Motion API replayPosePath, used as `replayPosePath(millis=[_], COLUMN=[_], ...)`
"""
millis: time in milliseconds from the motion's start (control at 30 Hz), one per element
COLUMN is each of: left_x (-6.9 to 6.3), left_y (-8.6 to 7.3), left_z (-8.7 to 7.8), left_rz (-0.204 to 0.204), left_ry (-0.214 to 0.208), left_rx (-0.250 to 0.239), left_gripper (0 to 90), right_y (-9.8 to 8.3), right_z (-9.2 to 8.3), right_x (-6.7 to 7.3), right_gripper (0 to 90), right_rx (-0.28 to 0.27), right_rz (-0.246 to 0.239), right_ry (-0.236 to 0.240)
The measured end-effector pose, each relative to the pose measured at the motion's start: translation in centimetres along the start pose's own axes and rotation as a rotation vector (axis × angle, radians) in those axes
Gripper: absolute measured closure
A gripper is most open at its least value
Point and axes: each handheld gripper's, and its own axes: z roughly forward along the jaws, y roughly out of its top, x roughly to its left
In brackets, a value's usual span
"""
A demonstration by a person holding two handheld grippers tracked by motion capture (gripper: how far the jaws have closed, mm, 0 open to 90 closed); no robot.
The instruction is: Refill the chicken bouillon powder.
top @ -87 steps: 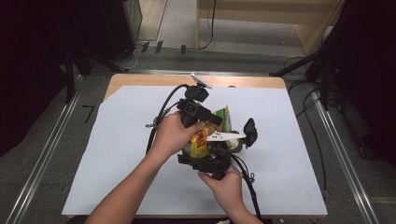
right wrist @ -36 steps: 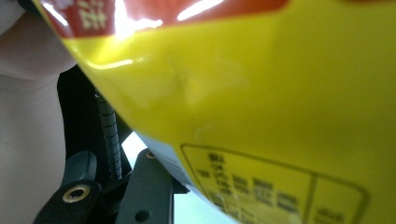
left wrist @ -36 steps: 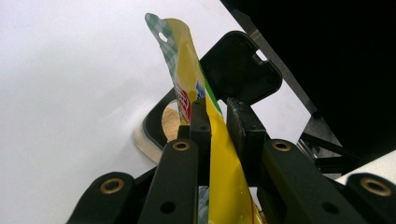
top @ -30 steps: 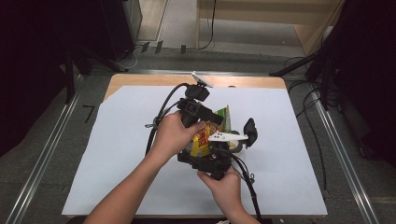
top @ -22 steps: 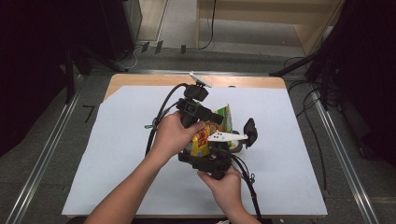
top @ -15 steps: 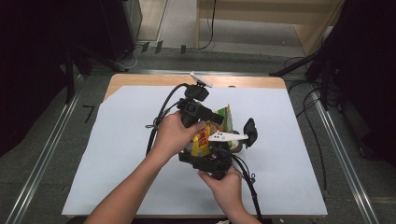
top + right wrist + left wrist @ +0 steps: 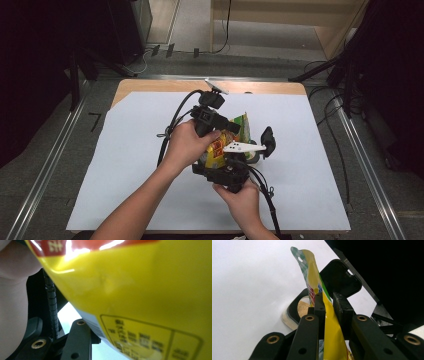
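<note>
A yellow snack bag [image 7: 236, 131] with red print and a green-checked top is held up over the middle of the table. My left gripper [image 7: 229, 128] is shut on its upper part; in the left gripper view both jaws pinch the bag [image 7: 312, 277] flat. My right gripper [image 7: 223, 159] grips the bag's lower part from below, and in the right gripper view the bag [image 7: 140, 290] sits right against the lens, with one jaw showing beneath it. Under the bag stands a black-rimmed container [image 7: 298, 311] with pale crumbs inside and its black lid [image 7: 339, 277] flipped open.
A white sheet [image 7: 125, 165] covers the wooden table [image 7: 150, 85]. The container [image 7: 256, 156] and its lid [image 7: 268, 141] stand just right of the grippers. Cables trail from both grippers across the sheet. Metal rails run along the floor on both sides.
</note>
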Motion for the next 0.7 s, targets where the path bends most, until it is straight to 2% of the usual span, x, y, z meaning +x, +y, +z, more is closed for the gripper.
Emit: replayPosePath(millis=[233,333,467,567,700], left_x=[-0.14,-0.18,0.13,0.23,0.41], left_y=[-0.11,-0.18,-0.13,-0.11,0.05], left_z=[0.07,-0.01,-0.23,-0.06,0.18], left_rz=[0.021,0.031,0.018,0.017,-0.012], left_ry=[0.02,0.026,0.011,0.019,-0.006], left_rx=[0.007,0.004,-0.008,0.003,0.022], left_gripper=[83.9,84.7,85.1,85.3,84.6], right_y=[-0.12,-0.21,-0.28,-0.34,-0.39], right_z=[0.08,0.09,-0.03,-0.03,0.06], right_x=[-0.14,-0.07,0.01,0.01,-0.18], right_gripper=[70.3,70.7,71.1,71.2,70.4], right_rx=[0.013,0.013,0.008,0.015,0.017], right_rz=[0.013,0.005,0.003,0.006,0.03], right_ry=[0.011,0.007,0.001,-0.002,0.024])
